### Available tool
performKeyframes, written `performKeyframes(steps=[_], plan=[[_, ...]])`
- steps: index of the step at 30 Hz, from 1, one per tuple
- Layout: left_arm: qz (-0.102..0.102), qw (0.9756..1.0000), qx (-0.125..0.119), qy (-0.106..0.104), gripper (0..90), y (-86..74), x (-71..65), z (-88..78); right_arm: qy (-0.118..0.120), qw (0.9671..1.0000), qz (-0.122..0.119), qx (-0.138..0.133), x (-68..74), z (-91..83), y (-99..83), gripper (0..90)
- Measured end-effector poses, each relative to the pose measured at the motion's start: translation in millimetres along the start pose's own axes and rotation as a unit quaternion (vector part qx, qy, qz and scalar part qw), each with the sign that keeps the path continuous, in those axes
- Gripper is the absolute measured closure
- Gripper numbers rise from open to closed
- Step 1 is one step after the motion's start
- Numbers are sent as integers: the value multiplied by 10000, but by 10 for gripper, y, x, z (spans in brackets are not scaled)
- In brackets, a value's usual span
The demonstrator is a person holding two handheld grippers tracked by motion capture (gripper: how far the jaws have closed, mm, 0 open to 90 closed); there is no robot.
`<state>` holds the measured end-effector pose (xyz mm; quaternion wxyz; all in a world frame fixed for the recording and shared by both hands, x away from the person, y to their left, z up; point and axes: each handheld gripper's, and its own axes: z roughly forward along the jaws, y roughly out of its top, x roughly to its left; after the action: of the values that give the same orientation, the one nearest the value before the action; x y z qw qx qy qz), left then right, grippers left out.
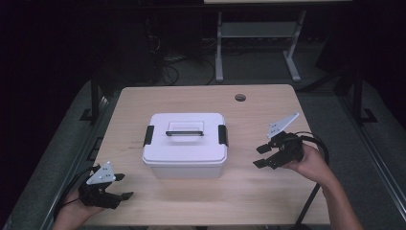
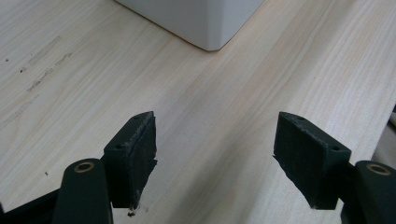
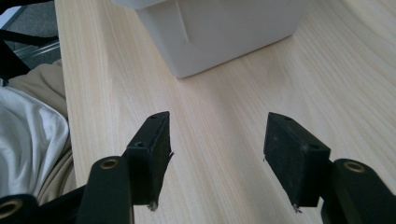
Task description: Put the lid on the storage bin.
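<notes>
While the white lidded storage box (image 1: 185,146) sits near the middle of the light wooden table (image 1: 268,201), its long axis runs from the table's left to its right, with the lid (image 1: 185,139) on top and level. There is one box, one black carry handle (image 1: 185,133) lying flat along that same axis, and two black latches (image 1: 148,135), one at each short end, both folded against the lid. The left gripper (image 1: 122,187) rests at the near left corner of the table, well apart from the box, its jaws spread with nothing between them; in the left gripper view one lower corner of the box (image 2: 210,28) is seen, the rest cut off at the top edge. The right gripper (image 1: 261,155) is held to the right of the box, near it but not touching, jaws likewise spread and empty. The right gripper view cuts off the box (image 3: 224,32) above its base. A round hole (image 1: 240,97) marks the table's far side.
</notes>
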<state>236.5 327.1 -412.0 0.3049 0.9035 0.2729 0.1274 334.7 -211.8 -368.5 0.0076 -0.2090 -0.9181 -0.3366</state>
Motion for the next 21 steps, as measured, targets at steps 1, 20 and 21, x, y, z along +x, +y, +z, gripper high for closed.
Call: performKeyframes(steps=[1, 20, 21], plan=[[0, 10000, 1, 0, 298, -1, 0, 0, 11, 10000, 22, 11, 1, 3, -9, 402], [-19, 10000, 32, -24, 295, -3, -3, 30, -31, 9992, 381, -111, -7, 44, -478, 389], [-17, 10000, 32, -24, 295, -4, -5, 31, -36, 9991, 399, -110, -5, 42, -493, 388]])
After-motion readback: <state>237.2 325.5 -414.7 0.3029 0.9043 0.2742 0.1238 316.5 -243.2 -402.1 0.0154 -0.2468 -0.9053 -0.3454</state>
